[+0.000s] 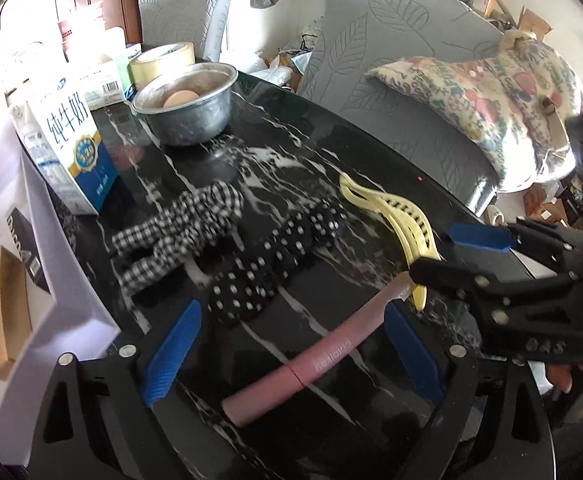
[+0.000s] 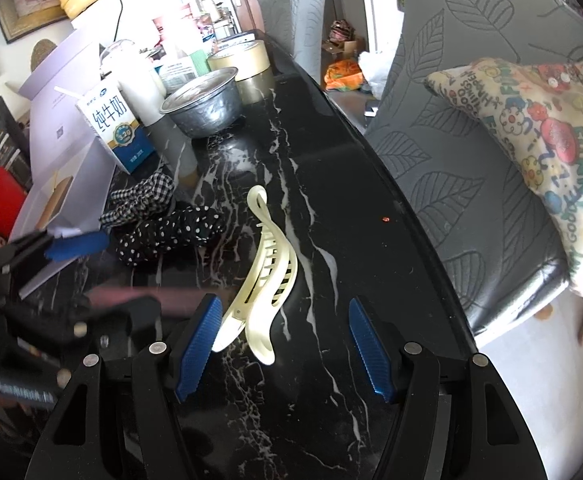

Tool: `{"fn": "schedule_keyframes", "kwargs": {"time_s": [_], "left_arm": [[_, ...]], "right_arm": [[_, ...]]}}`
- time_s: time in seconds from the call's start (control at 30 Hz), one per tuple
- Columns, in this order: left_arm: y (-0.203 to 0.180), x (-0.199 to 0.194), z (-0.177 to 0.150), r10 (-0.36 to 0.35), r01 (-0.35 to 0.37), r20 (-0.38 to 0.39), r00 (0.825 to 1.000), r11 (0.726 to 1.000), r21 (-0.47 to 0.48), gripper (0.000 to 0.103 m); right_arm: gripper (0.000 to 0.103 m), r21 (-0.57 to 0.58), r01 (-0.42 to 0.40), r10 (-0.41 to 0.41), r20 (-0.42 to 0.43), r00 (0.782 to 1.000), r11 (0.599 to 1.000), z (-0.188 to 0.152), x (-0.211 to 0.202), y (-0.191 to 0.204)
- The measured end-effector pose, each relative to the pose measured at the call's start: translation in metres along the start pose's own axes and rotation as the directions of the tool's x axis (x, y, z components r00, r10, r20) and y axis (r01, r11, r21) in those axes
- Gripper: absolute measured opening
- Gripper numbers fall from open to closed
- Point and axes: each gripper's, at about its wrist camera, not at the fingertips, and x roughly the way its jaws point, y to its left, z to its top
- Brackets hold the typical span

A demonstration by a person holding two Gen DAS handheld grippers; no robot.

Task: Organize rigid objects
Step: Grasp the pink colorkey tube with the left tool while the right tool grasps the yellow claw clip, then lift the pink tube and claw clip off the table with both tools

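Little looks sorted yet: the parted left gripper [image 1: 291, 344] straddles the pink plastic razor [image 1: 311, 360], the released right gripper [image 2: 283, 344] flanks the cream plastic hair claw [image 2: 265, 276].

Bare table [image 2: 371, 240] right of hair clip [image 2: 267, 264]; scrunchies [image 2: 163, 228] crowd left.

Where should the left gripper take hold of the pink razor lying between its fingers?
Grip the pink razor at mid-handle, from above, the left gripper closing across its width. It lies flat on the black table, slanted between the open jaws; the far tip nears the yellow hair clip.
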Motion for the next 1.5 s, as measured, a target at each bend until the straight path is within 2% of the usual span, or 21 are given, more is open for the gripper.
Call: {"fn": "schedule_keyframes", "kwargs": {"time_s": [0.1, 0.23, 0.3, 0.33, 0.37, 0.43, 0.47, 0.5, 0.53, 0.63, 0.8, 0.83, 1.0, 1.23, 1.5], "left_arm": [[-0.001, -0.001, -0.006, 0.002, -0.002, -0.012, 1.000, 1.000, -0.005, 0.092], [-0.004, -0.001, -0.015, -0.005, 0.005, -0.034, 0.999, 1.000, -0.004, 0.075], [-0.005, 0.001, -0.019, -0.009, 0.009, -0.043, 0.999, 1.000, -0.002, 0.072], [-0.007, 0.001, -0.021, 0.006, -0.006, -0.033, 0.999, 1.000, 0.009, 0.066], [-0.010, 0.001, -0.022, 0.021, -0.020, -0.032, 0.999, 0.999, 0.026, 0.064], [-0.016, 0.000, -0.024, 0.029, -0.027, -0.026, 0.999, 0.998, 0.050, 0.053], [-0.018, 0.000, -0.024, 0.034, -0.032, -0.021, 0.999, 0.998, 0.059, 0.049], [-0.020, -0.001, -0.025, 0.038, -0.037, -0.015, 0.999, 0.997, 0.073, 0.039], [-0.022, -0.001, -0.025, 0.030, -0.029, -0.015, 0.999, 0.997, 0.075, 0.034], [-0.025, -0.003, -0.027, 0.038, -0.037, -0.010, 0.999, 0.996, 0.081, 0.027], [-0.025, -0.007, -0.035, 0.040, -0.041, 0.006, 0.999, 0.998, 0.052, 0.026], [-0.026, -0.008, -0.037, 0.043, -0.043, 0.008, 0.999, 0.998, 0.046, 0.024], [-0.021, -0.015, -0.048, 0.053, -0.052, 0.033, 0.998, 0.998, -0.022, 0.021], [-0.023, -0.026, -0.067, 0.069, -0.068, 0.045, 0.997, 0.997, -0.023, 0.019], [-0.021, -0.039, -0.088, 0.078, -0.077, 0.042, 0.996, 0.997, -0.028, 0.018]], "right_arm": [[0.066, -0.029, 0.031, -0.031, 0.004, 1.000, 0.999, 0.000, 0.000, 0.005], [0.059, -0.075, 0.049, -0.048, 0.014, 0.999, 0.996, 0.002, 0.001, 0.011], [0.053, -0.081, 0.046, -0.045, 0.019, 0.999, 0.996, 0.002, 0.001, 0.012], [0.051, -0.087, 0.044, -0.042, 0.020, 0.999, 0.995, 0.003, 0.001, 0.012], [0.046, -0.096, 0.041, -0.039, 0.025, 0.999, 0.995, 0.003, 0.000, 0.013], [0.038, -0.118, 0.059, -0.058, 0.015, 0.998, 0.991, 0.001, 0.002, 0.015], [0.030, -0.129, 0.072, -0.071, 0.010, 0.997, 0.989, 0.000, 0.003, 0.015], [0.029, -0.139, 0.082, -0.082, 0.006, 0.997, 0.987, -0.001, 0.004, 0.015], [0.029, -0.142, 0.084, -0.082, 0.015, 0.996, 0.986, -0.003, 0.003, 0.015], [0.029, -0.132, 0.080, -0.078, 0.022, 0.997, 0.988, -0.008, -0.002, 0.012], [0.029, -0.125, 0.090, -0.086, 0.039, 0.996, 0.988, -0.020, -0.010, 0.007], [0.029, -0.119, 0.088, -0.083, 0.043, 0.996, 0.989, -0.023, -0.012, 0.006], [0.029, -0.111, 0.089, -0.084, 0.047, 0.995, 0.990, -0.036, -0.022, 0.005], [0.029, -0.115, 0.083, -0.078, 0.047, 0.996, 0.990, -0.055, -0.033, 0.008], [0.029, -0.192, 0.050, -0.044, 0.033, 0.998, 0.980, -0.077, -0.042, 0.025]]}}
